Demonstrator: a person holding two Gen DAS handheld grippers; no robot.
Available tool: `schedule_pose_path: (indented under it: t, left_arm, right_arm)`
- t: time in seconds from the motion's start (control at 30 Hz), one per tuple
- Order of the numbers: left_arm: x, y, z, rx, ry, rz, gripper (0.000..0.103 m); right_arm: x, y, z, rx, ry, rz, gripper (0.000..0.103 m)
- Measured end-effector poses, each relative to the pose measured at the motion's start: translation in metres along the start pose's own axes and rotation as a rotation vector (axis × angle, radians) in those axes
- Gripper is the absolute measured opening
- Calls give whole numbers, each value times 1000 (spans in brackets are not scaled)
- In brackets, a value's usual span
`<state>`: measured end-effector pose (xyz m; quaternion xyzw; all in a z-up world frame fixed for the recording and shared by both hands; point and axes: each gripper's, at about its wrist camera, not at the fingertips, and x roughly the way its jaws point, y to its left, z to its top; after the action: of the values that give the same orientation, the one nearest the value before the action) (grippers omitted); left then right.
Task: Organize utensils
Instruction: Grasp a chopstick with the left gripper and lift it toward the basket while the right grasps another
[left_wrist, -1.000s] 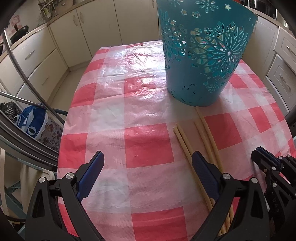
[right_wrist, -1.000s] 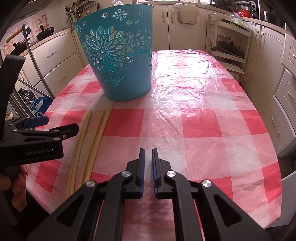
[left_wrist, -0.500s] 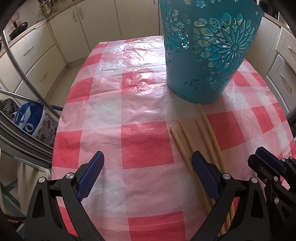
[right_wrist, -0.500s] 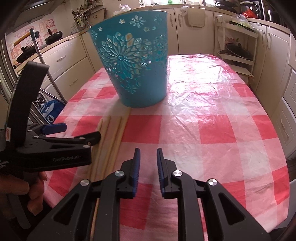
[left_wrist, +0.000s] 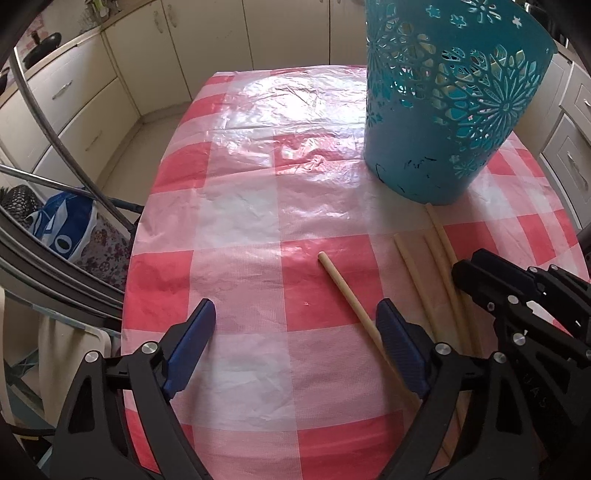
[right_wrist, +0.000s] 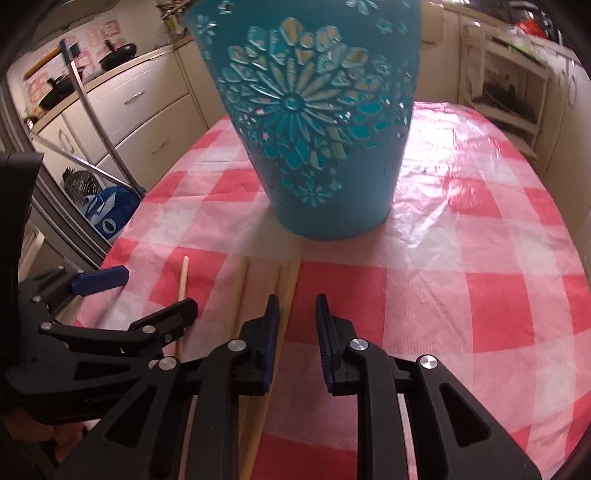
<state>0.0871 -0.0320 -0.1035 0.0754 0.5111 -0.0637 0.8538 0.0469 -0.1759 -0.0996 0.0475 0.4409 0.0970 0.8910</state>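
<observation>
Several pale wooden chopsticks lie on the red-and-white checked tablecloth (left_wrist: 240, 206) in front of a teal cut-out basket (left_wrist: 443, 110) (right_wrist: 325, 147). One chopstick (left_wrist: 345, 288) (right_wrist: 183, 277) lies apart, to the left of the others (left_wrist: 417, 280) (right_wrist: 240, 291). My left gripper (left_wrist: 295, 308) (right_wrist: 159, 290) is open and closing; the lone chopstick's far end lies between its jaws, close to the right finger and untouched. My right gripper (right_wrist: 296, 301) (left_wrist: 506, 273) is open by a narrow gap with nothing in it, just right of the rightmost chopstick (right_wrist: 291, 280).
The table's left edge (left_wrist: 133, 266) drops to a metal frame (left_wrist: 74, 166) and a blue bag (left_wrist: 62, 229) on the floor. Cream cabinets (left_wrist: 74, 96) ring the room. An open shelf unit (right_wrist: 506, 92) stands at the back right.
One chopstick has swung left, away from the bundle. The right gripper's jaws have parted a little and it has moved closer to the basket. The left jaws have narrowed slightly.
</observation>
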Motion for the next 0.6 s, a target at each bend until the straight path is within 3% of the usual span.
schedule_pose_path:
  t: [0.1,0.27,0.37,0.43,0.5,0.6]
  left_arm:
    - [0,-4,0,19,1,-26,84]
    - [-2,-24,0,86,-28,-82,75]
    - [-4,-35,1,130,-53,-112,55]
    - [-7,-41,1,157,-58,-191,30]
    - [-8,-43,0,166,-50,-236,24]
    - [-9,-45,-1,178,-51,-210,25]
  right_arm:
    - [0,5,-1,-75,21,-57,9]
    - [-11,-12,-9,-62,71,-102,6]
    - [-24,-31,-18,-14,100,-100,6]
    - [-31,-41,-24,25,115,-82,6]
    - [-36,-48,-29,60,115,-59,6]
    - [-39,-49,-33,66,94,-47,10]
